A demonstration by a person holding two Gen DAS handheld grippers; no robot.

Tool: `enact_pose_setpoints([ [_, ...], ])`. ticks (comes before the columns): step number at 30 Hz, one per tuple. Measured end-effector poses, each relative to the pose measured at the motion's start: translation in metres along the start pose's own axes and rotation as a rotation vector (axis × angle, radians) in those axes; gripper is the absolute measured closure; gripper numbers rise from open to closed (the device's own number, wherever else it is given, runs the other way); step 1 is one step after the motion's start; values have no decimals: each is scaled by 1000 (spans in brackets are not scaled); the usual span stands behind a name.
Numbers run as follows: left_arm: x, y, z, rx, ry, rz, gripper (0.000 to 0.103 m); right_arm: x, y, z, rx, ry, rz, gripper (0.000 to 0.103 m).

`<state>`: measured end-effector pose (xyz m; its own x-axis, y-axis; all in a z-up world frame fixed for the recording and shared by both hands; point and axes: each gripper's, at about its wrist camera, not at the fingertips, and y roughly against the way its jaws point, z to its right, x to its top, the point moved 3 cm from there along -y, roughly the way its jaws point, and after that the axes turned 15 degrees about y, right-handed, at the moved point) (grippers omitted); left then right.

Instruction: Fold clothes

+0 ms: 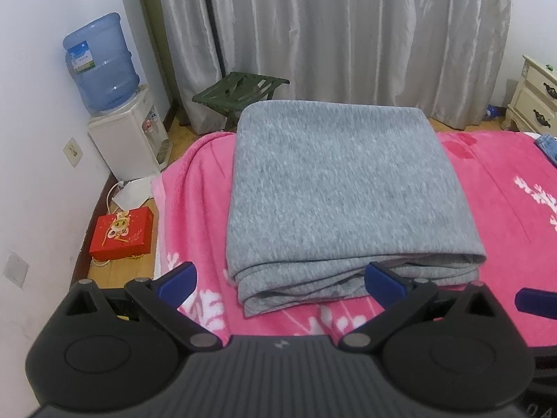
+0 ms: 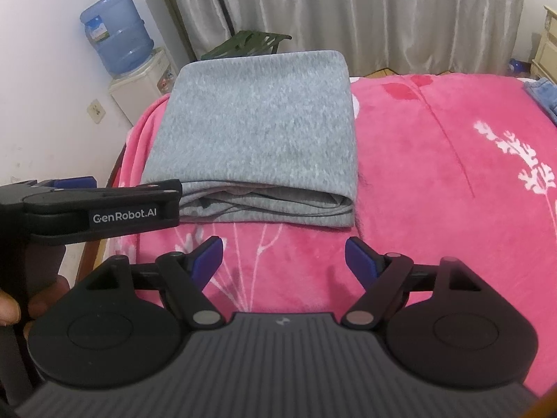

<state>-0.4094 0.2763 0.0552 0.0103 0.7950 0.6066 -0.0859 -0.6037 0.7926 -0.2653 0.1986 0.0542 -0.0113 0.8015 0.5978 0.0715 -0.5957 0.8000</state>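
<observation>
A grey garment lies folded into a thick rectangle on the pink flowered blanket, with its layered open edge toward me. My left gripper is open at that near edge; its blue fingertips stand wide apart and nothing is pinched between them. In the right wrist view the same garment lies ahead and slightly left. My right gripper hovers open over bare blanket, short of the garment. The left gripper's black body shows side-on at the garment's near left corner, and a hand holds its handle.
A water dispenser with a blue bottle stands by the left wall, with a red box on the floor beside the bed. A green folding stool sits before the grey curtains. A cream nightstand and some denim are at far right.
</observation>
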Motion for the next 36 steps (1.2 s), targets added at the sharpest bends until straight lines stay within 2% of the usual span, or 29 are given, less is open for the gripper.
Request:
enact_pose_setpoints([
  [36,-2,-7,-4,5,15,-41,0,3,-2,-4,-5,18,-17,25],
])
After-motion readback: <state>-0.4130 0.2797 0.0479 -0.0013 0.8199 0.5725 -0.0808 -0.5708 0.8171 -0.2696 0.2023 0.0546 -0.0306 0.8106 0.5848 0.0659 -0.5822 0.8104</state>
